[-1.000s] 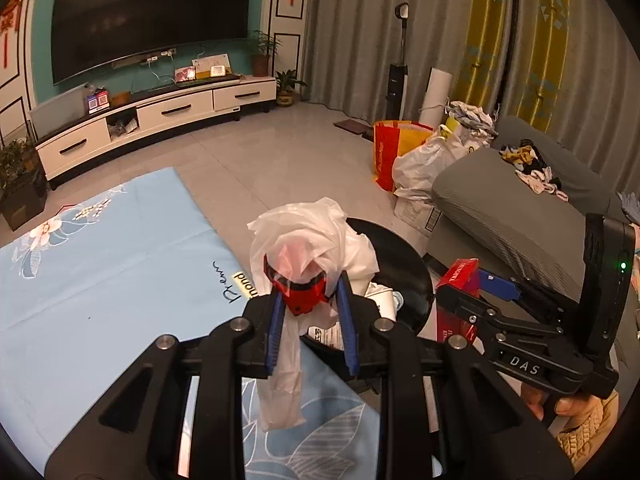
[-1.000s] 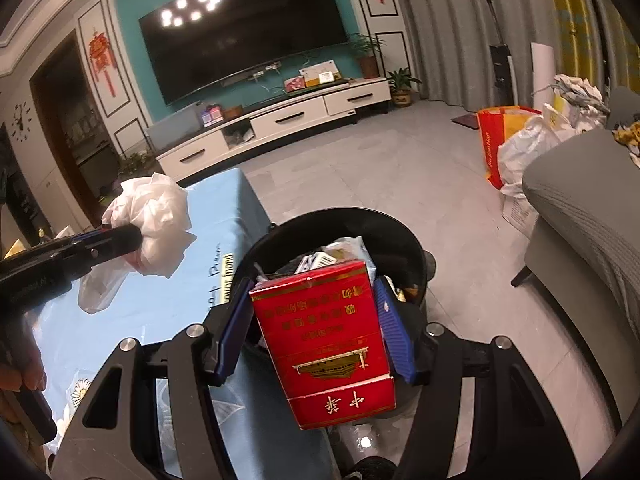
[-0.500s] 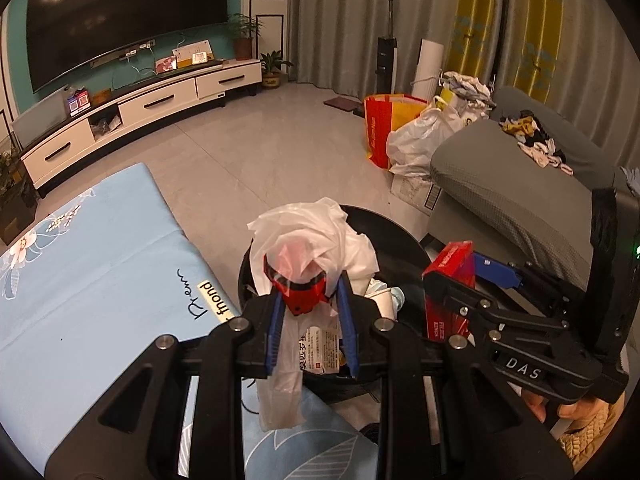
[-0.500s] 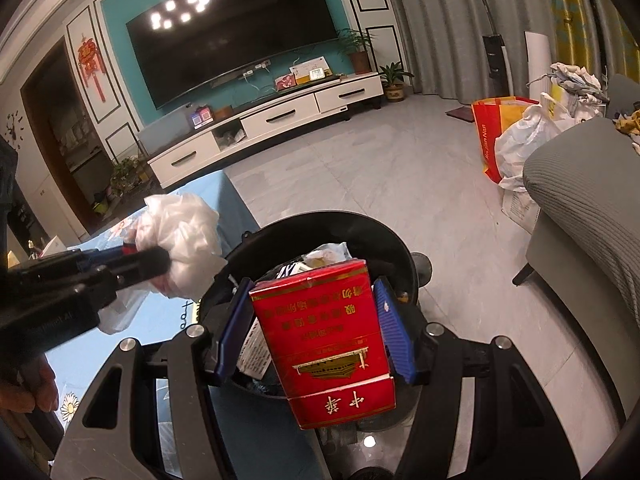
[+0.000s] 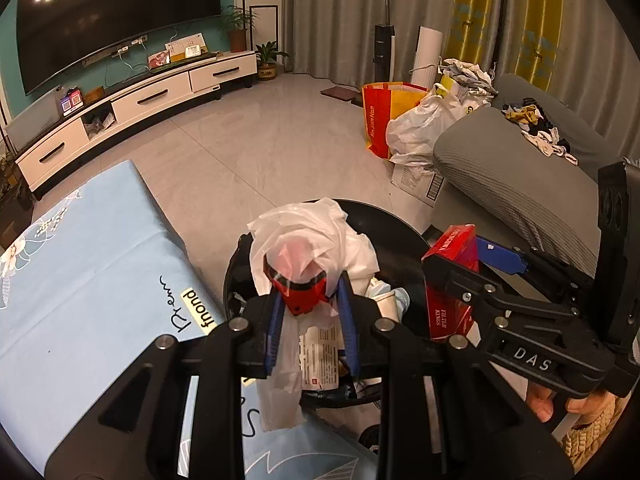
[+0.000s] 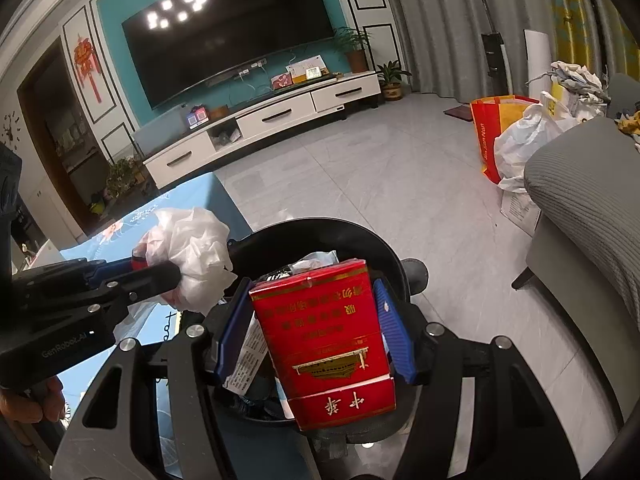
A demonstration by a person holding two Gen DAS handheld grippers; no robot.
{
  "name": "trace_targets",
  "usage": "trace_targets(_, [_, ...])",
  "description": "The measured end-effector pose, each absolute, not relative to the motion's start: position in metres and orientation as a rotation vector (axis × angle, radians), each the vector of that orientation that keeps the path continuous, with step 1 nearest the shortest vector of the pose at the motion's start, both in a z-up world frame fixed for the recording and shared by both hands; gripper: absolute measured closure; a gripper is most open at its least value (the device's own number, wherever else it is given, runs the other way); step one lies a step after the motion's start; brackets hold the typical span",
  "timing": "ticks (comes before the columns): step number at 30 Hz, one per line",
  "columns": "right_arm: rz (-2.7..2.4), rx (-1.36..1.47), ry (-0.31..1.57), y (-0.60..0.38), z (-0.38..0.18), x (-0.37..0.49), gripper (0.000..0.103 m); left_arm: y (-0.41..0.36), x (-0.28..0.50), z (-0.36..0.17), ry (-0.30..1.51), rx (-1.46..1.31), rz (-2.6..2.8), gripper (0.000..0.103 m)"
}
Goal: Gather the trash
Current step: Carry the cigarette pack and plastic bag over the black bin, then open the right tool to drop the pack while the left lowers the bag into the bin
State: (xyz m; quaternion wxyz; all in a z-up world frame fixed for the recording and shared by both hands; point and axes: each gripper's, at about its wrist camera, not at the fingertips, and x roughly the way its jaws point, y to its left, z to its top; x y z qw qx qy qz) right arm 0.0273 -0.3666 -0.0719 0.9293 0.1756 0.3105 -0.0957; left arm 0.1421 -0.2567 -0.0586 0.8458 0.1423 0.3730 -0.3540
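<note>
My left gripper is shut on a crumpled white plastic bag with a red cap-like piece inside, held over the near rim of a black round trash bin. My right gripper is shut on a red cigarette carton, held upright above the same black bin. In the left wrist view the right gripper and its red carton hang over the bin's right side. The right wrist view shows the left gripper with the white bag at the bin's left rim. Paper scraps and a cup lie inside the bin.
A light blue floral cloth covers the table left of the bin. A grey sofa stands to the right, with a white sack and a red-yellow bag beside it. A white TV cabinet lines the far wall across open tiled floor.
Both grippers have moved in over the bin with their loads; the white bag went from above the blue cloth to the bin's rim. Neither grip has changed.
</note>
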Motion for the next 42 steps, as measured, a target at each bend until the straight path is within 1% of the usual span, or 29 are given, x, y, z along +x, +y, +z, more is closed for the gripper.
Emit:
trace_targets(21, [-0.2,0.35,0.677,-0.372,-0.087,0.05,0.042,-0.275,0.152,-0.071,0.804,0.339,-0.747,0.076])
trace_targets(42, [-0.238,0.327,0.779,-0.371,-0.112,0.071,0.043,-0.282,0.166,-0.092,0.839,0.363,-0.723,0.076])
